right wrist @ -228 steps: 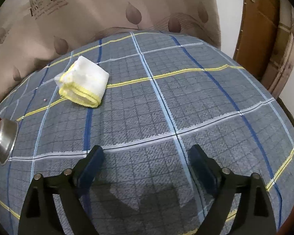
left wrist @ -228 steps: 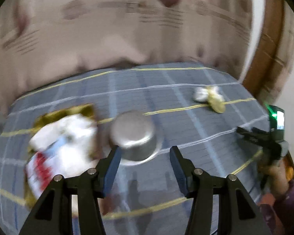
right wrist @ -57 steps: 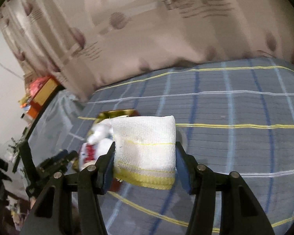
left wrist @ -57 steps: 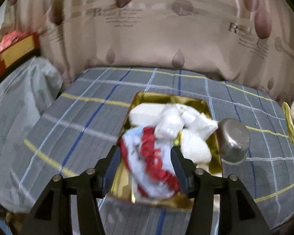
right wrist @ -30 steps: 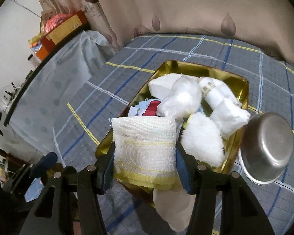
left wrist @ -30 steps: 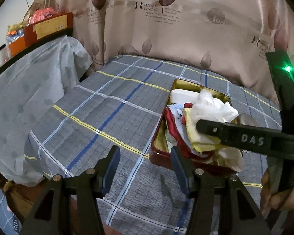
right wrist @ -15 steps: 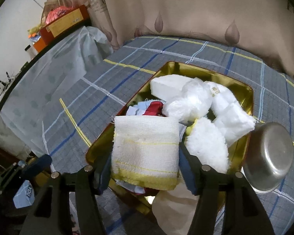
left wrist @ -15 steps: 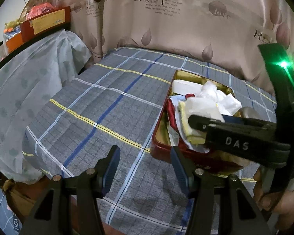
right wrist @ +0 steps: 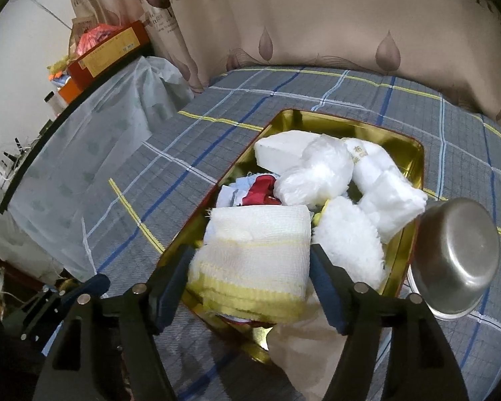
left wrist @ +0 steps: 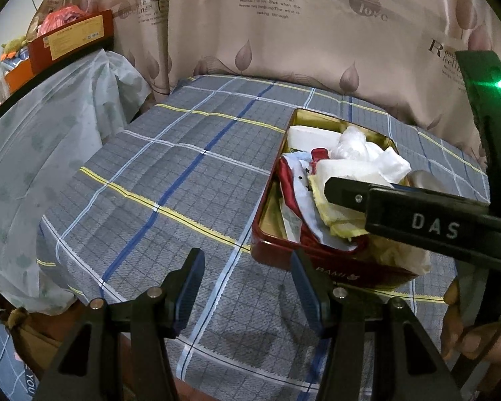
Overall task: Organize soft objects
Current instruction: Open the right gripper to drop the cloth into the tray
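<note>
Gold tin (right wrist: 414,153) holds white bundles, red cloth, and folded towel (right wrist: 254,250).

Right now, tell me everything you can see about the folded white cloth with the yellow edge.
The folded cloth is a white, gauze-like weave, folded into a thick squarish pad with layered yellow hems along its near edge and a faint yellow stripe across it. It lies on the pile of soft things in the gold-lined tin, over red and blue fabric, beside a fluffy white pad. The right gripper straddles it with its jaws opening, letting go.

Dim indoor light, sharp focus, soft shadows, strong fisheye bending at edges.
</note>
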Tool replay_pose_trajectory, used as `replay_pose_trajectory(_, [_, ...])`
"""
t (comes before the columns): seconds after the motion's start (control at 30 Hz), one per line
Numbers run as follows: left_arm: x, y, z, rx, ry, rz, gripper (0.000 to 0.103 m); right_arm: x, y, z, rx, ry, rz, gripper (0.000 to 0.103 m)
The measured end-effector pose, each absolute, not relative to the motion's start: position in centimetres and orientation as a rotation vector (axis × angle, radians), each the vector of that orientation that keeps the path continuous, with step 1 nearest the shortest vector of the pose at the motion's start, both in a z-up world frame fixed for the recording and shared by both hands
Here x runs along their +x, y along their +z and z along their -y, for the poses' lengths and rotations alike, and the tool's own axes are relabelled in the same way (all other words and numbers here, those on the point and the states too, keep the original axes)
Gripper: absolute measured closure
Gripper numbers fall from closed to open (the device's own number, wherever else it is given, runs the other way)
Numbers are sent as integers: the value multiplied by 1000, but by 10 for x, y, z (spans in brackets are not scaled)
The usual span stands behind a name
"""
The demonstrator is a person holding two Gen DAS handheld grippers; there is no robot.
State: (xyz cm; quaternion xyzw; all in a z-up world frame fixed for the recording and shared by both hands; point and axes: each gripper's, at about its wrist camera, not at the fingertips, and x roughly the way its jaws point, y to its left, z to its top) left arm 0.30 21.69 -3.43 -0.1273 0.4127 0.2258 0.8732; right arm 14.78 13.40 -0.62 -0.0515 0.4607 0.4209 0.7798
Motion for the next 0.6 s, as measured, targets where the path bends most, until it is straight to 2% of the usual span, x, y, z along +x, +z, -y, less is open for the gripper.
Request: replay_pose_trajectory(0.6, [5, -39, -205, -219, 454, -855, 48, 118, 30, -56, -18, 826, -749, 30])
